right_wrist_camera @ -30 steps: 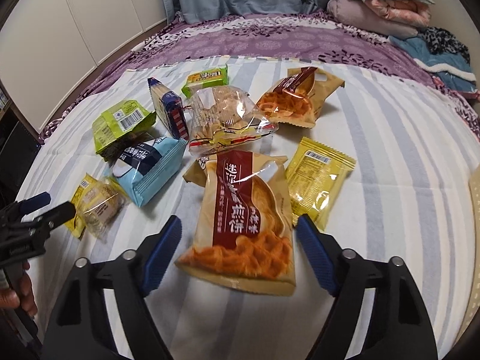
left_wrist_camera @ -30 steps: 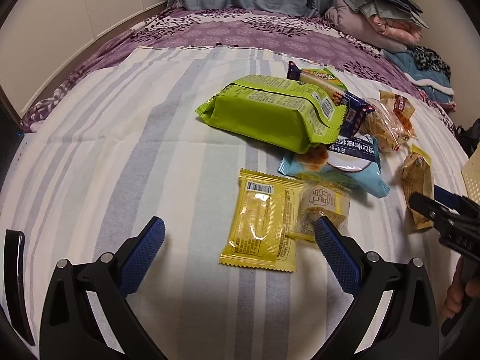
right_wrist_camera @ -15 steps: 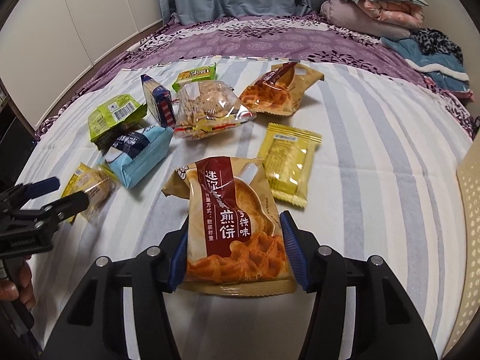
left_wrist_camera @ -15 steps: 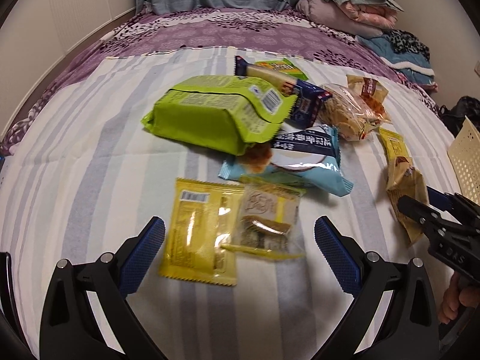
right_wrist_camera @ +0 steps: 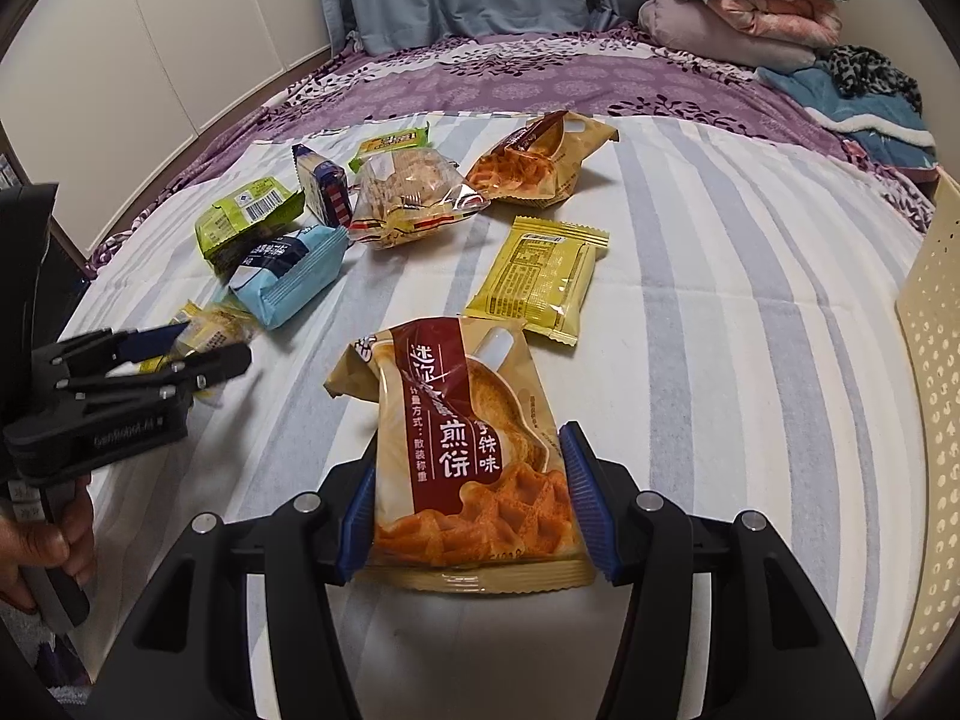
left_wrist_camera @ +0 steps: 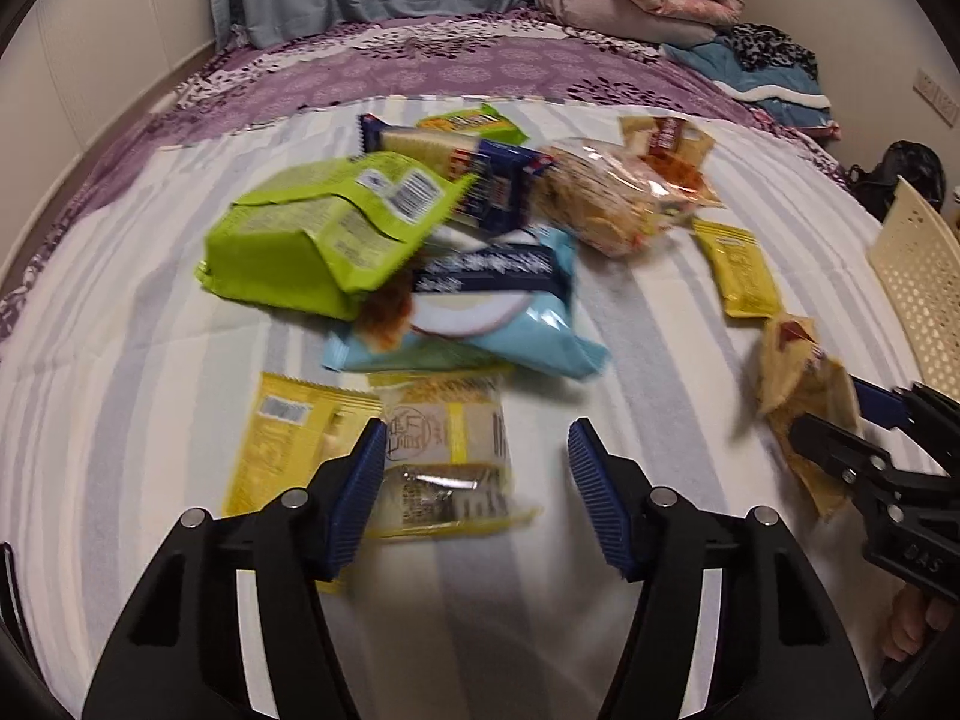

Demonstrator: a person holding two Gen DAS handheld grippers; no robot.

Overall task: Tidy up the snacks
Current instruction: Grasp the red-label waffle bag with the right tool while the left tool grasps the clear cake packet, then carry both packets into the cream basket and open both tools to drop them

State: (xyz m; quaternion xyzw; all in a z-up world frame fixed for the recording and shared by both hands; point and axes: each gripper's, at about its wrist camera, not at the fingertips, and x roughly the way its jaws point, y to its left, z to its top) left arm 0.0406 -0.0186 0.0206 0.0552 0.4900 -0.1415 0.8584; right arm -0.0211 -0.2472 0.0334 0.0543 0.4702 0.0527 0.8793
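Observation:
My right gripper (right_wrist_camera: 474, 516) is shut on the near end of a tan and red waffle snack bag (right_wrist_camera: 468, 420), both blue pads pressing its sides. In the left wrist view that bag (left_wrist_camera: 798, 378) hangs from the same gripper (left_wrist_camera: 828, 411) at the right. My left gripper (left_wrist_camera: 474, 498) is closing around a small clear and yellow pastry packet (left_wrist_camera: 444, 468). The left pad is at the packet's edge, while the right pad stands apart from it. A flat yellow packet (left_wrist_camera: 282, 438) lies partly under the pastry packet.
On the striped bedsheet (left_wrist_camera: 120, 330) lie a green bag (left_wrist_camera: 324, 240), a light blue pack (left_wrist_camera: 492, 312), a dark blue cracker pack (left_wrist_camera: 480, 174), a clear cracker bag (left_wrist_camera: 600, 198), another yellow packet (right_wrist_camera: 540, 276) and a second waffle bag (right_wrist_camera: 540, 162). A cream perforated basket (right_wrist_camera: 930, 390) stands at the right.
My left gripper slid right over the pastry packet and its jaws narrowed around it. My right jaws closed on the waffle bag and drew it nearer.

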